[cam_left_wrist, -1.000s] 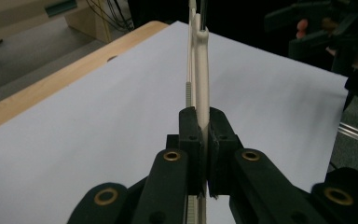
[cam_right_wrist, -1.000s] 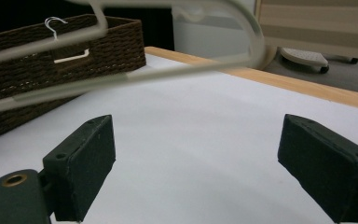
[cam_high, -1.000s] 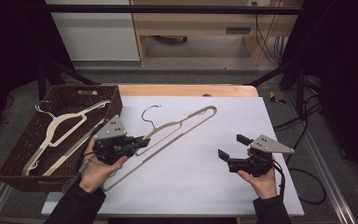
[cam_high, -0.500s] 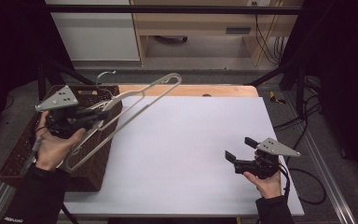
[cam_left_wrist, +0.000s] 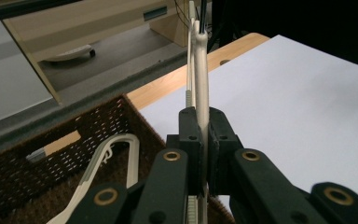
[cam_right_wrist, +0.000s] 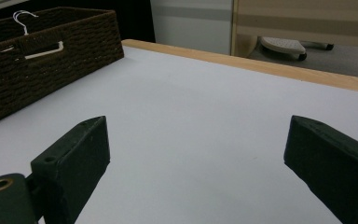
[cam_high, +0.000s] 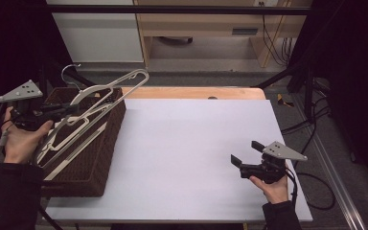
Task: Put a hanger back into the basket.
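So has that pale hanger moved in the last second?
Yes. The hanger, clamped in the left gripper, went leftward off the white table to above the brown basket.

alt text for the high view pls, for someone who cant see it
The person's left gripper holds a cream hanger above a brown wicker basket at the table's left edge, where another hanger lies. The right gripper rests open on the white table.
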Action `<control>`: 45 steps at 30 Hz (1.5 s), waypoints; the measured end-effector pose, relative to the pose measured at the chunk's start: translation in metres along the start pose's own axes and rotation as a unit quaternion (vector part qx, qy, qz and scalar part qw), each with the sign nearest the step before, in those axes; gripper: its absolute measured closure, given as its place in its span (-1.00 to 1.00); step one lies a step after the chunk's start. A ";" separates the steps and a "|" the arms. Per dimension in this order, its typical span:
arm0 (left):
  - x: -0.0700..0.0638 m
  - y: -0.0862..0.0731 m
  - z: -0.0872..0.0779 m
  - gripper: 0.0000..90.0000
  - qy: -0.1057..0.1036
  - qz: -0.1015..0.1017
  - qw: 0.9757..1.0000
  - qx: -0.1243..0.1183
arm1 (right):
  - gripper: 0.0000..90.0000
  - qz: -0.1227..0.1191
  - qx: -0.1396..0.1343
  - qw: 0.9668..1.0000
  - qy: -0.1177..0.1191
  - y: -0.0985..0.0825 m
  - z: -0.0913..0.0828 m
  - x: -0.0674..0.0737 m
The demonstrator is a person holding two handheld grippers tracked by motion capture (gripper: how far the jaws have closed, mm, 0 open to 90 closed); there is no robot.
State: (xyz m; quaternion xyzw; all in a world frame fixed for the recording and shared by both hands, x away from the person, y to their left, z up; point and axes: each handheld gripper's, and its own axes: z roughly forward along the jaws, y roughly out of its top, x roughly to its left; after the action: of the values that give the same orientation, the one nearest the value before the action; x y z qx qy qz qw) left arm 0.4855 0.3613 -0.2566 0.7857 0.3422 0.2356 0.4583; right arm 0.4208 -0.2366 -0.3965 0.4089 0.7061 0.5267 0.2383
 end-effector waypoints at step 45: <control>0.060 -0.107 0.018 0.91 0.030 -0.106 0.990 0.088 | -0.85 0.002 0.014 1.000 0.004 -0.003 0.006 0.001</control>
State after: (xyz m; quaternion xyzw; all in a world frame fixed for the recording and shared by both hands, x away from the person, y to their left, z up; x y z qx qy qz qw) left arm 0.5029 0.4339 -0.3564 0.7748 0.4564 0.1781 0.3996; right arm 0.4237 -0.2328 -0.4015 0.4120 0.7135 0.5186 0.2284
